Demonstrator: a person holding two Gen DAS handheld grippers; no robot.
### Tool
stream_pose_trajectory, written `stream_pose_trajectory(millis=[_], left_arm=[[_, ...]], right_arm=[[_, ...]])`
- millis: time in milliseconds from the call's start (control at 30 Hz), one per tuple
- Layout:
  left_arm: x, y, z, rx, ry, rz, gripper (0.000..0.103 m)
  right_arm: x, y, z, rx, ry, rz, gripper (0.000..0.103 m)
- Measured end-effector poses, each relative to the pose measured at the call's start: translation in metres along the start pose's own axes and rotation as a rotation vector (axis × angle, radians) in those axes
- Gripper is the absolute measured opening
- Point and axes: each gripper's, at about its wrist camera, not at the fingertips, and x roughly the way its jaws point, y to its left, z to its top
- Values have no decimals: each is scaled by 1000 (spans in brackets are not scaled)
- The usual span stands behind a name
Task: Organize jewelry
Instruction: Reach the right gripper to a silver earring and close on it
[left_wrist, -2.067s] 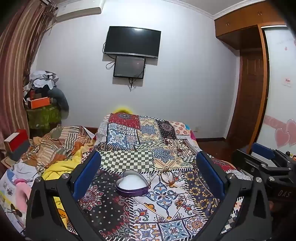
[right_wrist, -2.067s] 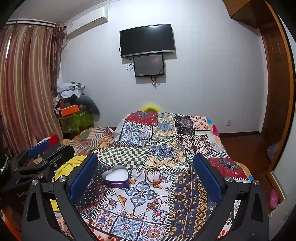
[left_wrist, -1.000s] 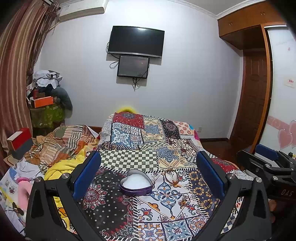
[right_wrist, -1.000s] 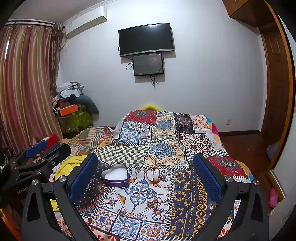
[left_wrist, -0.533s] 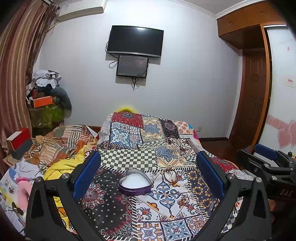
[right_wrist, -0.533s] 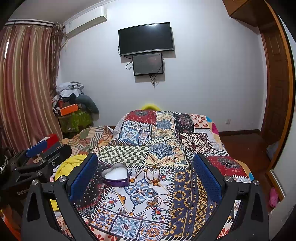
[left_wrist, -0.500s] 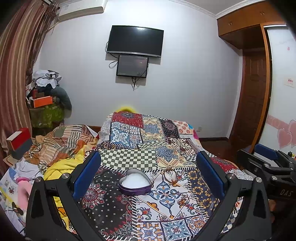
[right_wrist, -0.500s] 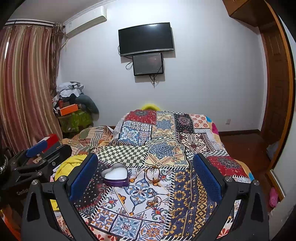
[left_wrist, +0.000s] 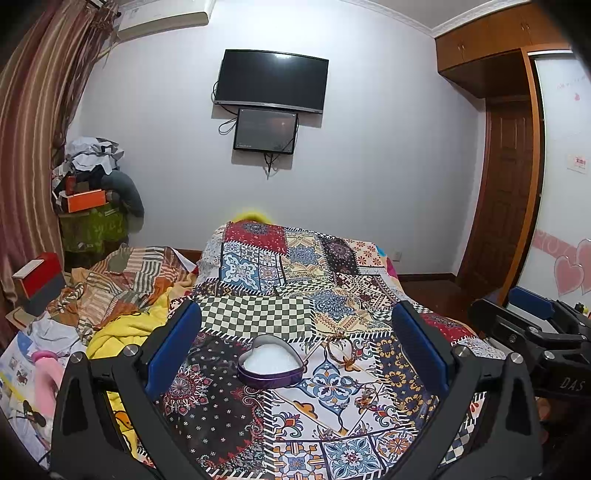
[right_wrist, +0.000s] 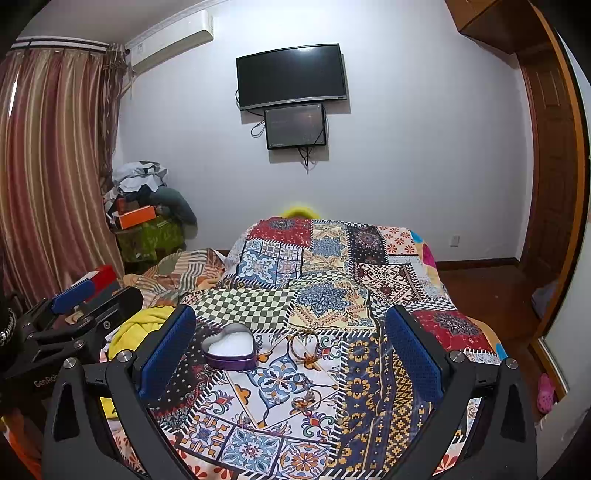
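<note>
Hovering above a patchwork-quilted bed, the left hand-held gripper and the right hand-held gripper both have their blue-padded fingers spread wide apart, holding nothing. A heart-shaped purple tin with white lining sits open on the quilt, a thin gold bracelet lying just beside it, apart from both tools

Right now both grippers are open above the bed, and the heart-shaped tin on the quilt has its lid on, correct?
Not quite: the heart-shaped tin has no lid on; the left wrist view shows its white lining. The left gripper and right gripper are open above the quilt.
</note>
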Motion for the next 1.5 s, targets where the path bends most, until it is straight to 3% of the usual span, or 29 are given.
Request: stream_pose_trajectory(millis=[533, 933, 1267, 1333, 1500], left_arm=[[2, 1, 0, 0, 5, 4, 103], [37, 5, -6, -21, 88, 26, 103], [84, 1, -33, -1, 234, 40, 103], [95, 1, -41, 5, 277, 24, 103], [129, 3, -73, -3, 443, -27, 89]], right_arm=[[4, -4, -2, -2, 13, -15, 102], [32, -31, -14, 25, 117, -70, 102], [66, -51, -47, 0, 274, -105, 101], [70, -55, -53, 3, 300, -107, 96], [84, -72, -66, 58, 371, -85, 84]])
